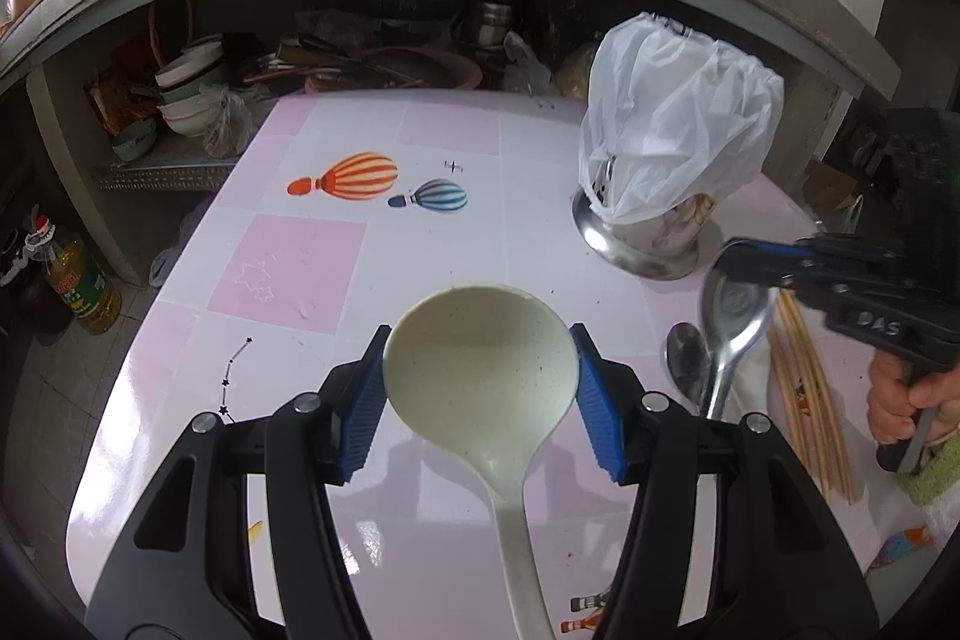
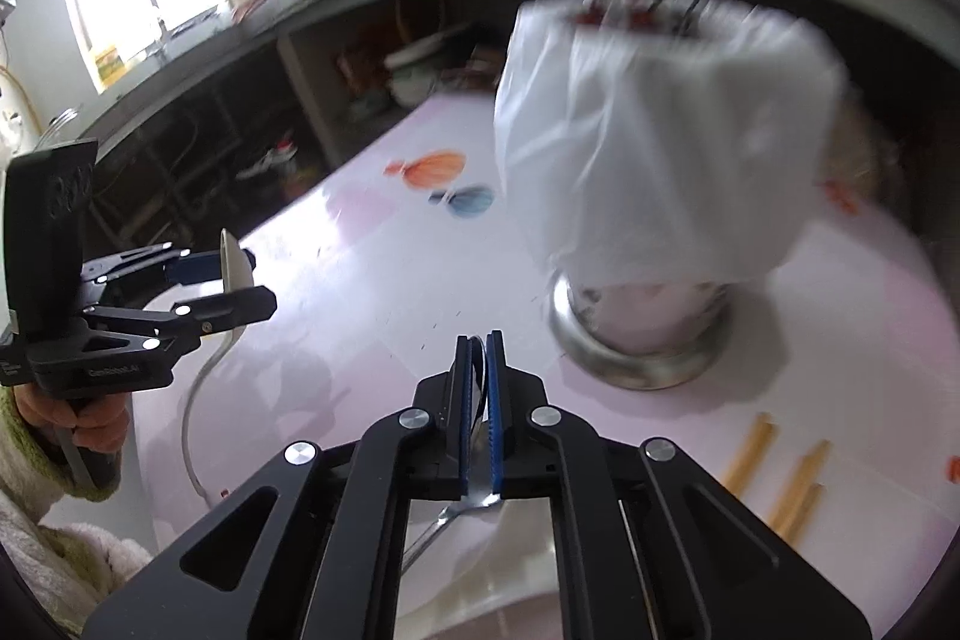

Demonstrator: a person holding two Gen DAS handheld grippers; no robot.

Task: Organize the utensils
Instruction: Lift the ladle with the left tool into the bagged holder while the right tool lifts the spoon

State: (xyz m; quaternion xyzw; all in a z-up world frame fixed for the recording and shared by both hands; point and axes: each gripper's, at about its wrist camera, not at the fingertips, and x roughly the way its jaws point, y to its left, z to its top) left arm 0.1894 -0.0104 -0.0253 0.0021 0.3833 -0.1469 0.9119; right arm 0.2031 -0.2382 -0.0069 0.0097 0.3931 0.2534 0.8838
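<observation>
A cream ladle (image 1: 480, 358) sits with its bowl between the blue pads of my left gripper (image 1: 480, 370), which is shut on it; its handle runs back under the camera. From the right wrist view the left gripper (image 2: 237, 280) shows at the left, the ladle (image 2: 231, 262) held on edge. My right gripper (image 2: 478, 358) is shut on a metal spoon (image 2: 478, 388), held above the pink table (image 2: 372, 280). In the left wrist view the right gripper (image 1: 726, 262) pinches that spoon (image 1: 735, 304) by its bowl. A second metal spoon (image 1: 687, 358) lies below it.
A steel utensil holder (image 1: 642, 250) (image 2: 636, 352) draped with a white plastic bag (image 1: 678, 130) (image 2: 660, 130) stands at the table's far right. Several wooden chopsticks (image 1: 804, 394) (image 2: 780, 490) lie at the right. Shelves with bowls (image 1: 186, 94) and pans stand behind the table.
</observation>
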